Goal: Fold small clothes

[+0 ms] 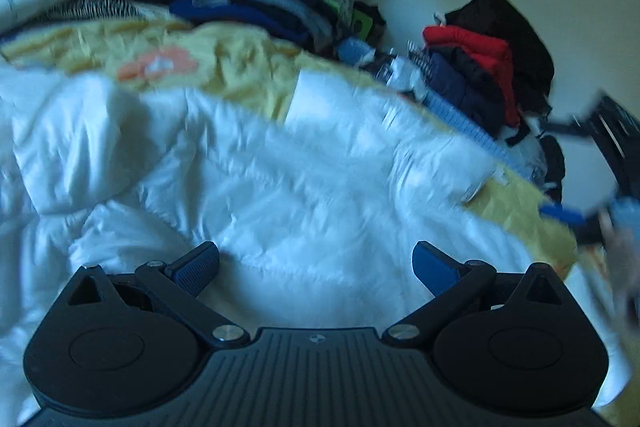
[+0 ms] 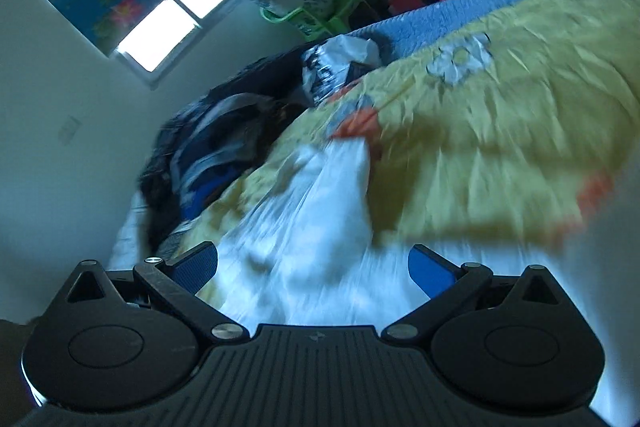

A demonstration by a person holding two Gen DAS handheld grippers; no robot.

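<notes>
A white garment (image 1: 280, 163) lies spread and wrinkled over a yellow bedspread (image 1: 240, 63). My left gripper (image 1: 316, 267) is open just above the white cloth, with nothing between its blue pads (image 1: 198, 267). In the right wrist view the same white garment (image 2: 316, 227) runs in a blurred strip over the yellow bedspread (image 2: 500, 147). My right gripper (image 2: 314, 269) is open over the near end of that strip and holds nothing. The right gripper also shows blurred at the right edge of the left wrist view (image 1: 568, 215).
A pile of dark and blue clothes (image 1: 248, 3) lies at the head of the bed, also in the right wrist view (image 2: 224, 147). A heap of red and dark clothes (image 1: 488, 67) stands past the bed's right side. A green stool (image 2: 320, 15) stands under the window (image 2: 180, 15).
</notes>
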